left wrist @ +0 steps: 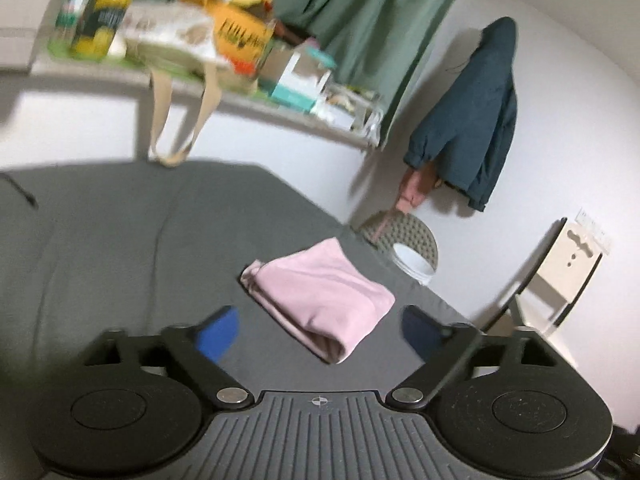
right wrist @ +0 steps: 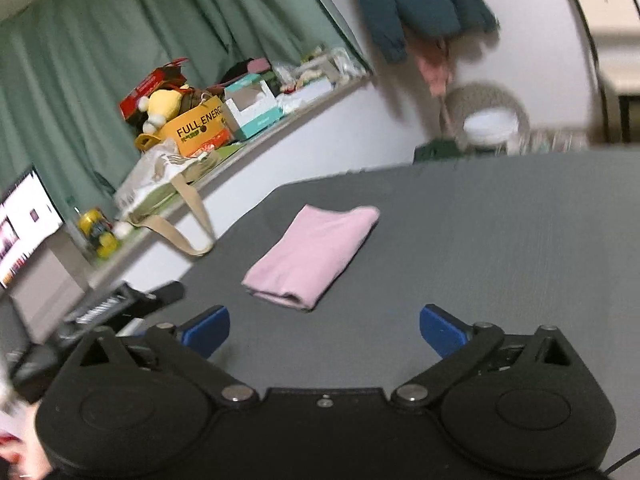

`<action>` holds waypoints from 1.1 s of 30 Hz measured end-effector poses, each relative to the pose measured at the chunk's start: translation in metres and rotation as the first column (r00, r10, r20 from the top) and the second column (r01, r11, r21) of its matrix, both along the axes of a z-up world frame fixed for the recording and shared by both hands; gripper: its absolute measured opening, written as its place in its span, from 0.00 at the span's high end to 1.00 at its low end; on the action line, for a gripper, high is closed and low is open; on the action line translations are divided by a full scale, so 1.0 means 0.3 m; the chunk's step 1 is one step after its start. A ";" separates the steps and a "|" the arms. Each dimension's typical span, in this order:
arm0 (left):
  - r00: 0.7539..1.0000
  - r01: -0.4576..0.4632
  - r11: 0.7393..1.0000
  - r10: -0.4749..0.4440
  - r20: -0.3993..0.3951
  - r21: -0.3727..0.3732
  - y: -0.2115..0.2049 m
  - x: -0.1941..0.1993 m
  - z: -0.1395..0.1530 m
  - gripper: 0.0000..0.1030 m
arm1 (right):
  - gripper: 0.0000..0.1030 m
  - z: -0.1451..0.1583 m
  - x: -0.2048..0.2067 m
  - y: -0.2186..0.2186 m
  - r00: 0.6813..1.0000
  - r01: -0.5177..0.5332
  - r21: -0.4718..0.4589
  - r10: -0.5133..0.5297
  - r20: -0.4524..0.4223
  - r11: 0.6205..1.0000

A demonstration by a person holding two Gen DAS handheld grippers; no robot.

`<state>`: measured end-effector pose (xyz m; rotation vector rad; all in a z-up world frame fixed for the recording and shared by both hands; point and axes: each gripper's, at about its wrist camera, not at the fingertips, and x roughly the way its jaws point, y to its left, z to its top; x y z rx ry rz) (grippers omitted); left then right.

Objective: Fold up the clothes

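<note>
The pink garment (left wrist: 320, 292) (right wrist: 312, 254) is lying folded on the grey mat (right wrist: 480, 240). The left gripper (left wrist: 320, 334) and right gripper (right wrist: 324, 332) are hovering near it, jaws wide, empty. Risk: a descending finger snagging the top layer and undoing the fold.

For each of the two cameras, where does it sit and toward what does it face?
Left wrist: on the left hand-held gripper, open, facing the folded pink garment on the grey surface.
Right wrist: on the right hand-held gripper, open, facing the same garment.
Shared: garment, green curtain, cluttered ledge, hanging dark jacket.
</note>
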<state>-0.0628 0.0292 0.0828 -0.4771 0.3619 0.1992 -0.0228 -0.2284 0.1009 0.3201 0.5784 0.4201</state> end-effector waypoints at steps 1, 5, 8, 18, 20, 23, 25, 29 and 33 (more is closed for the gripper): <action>1.000 0.000 0.999 -0.001 0.012 0.037 -0.026 -0.006 0.005 0.09 | 0.00 -0.002 -0.008 0.007 1.000 0.008 -0.030 -0.007 0.025 1.000; 0.997 0.075 0.980 -0.076 -0.002 0.182 -0.094 0.020 0.019 0.09 | 0.00 -0.010 -0.023 0.048 0.993 0.038 -0.152 -0.020 0.116 0.988; 0.994 0.112 0.966 -0.106 -0.037 0.232 -0.113 0.040 0.012 0.05 | 0.00 -0.033 -0.029 0.090 0.978 0.059 -0.237 -0.009 0.207 0.970; 0.975 0.102 0.929 -0.021 -0.223 0.355 -0.126 0.103 -0.053 0.01 | 0.00 -0.202 0.021 0.200 0.972 0.084 -0.423 0.018 0.233 0.902; 0.963 0.113 0.930 -0.016 -0.268 0.350 -0.108 0.121 -0.072 0.01 | 0.00 -0.229 0.022 0.201 0.979 0.066 -0.421 0.023 0.204 0.905; 0.955 0.118 0.924 -0.005 -0.297 0.363 -0.102 0.135 -0.102 0.01 | 0.00 -0.260 0.035 0.207 0.988 0.053 -0.420 0.014 0.156 0.906; 0.949 0.127 0.929 -0.011 -0.316 0.349 -0.099 0.144 -0.123 0.01 | 0.00 -0.276 0.048 0.215 0.991 0.073 -0.413 -0.019 0.135 0.908; 0.937 0.146 0.935 -0.025 -0.350 0.324 -0.100 0.158 -0.160 0.01 | 0.00 -0.301 0.057 0.222 0.991 0.094 -0.409 -0.045 0.128 0.908; 0.929 0.167 0.914 -0.019 -0.371 0.371 -0.124 0.168 -0.180 0.01 | 0.00 -0.326 0.066 0.229 0.990 0.115 -0.404 -0.072 0.120 0.908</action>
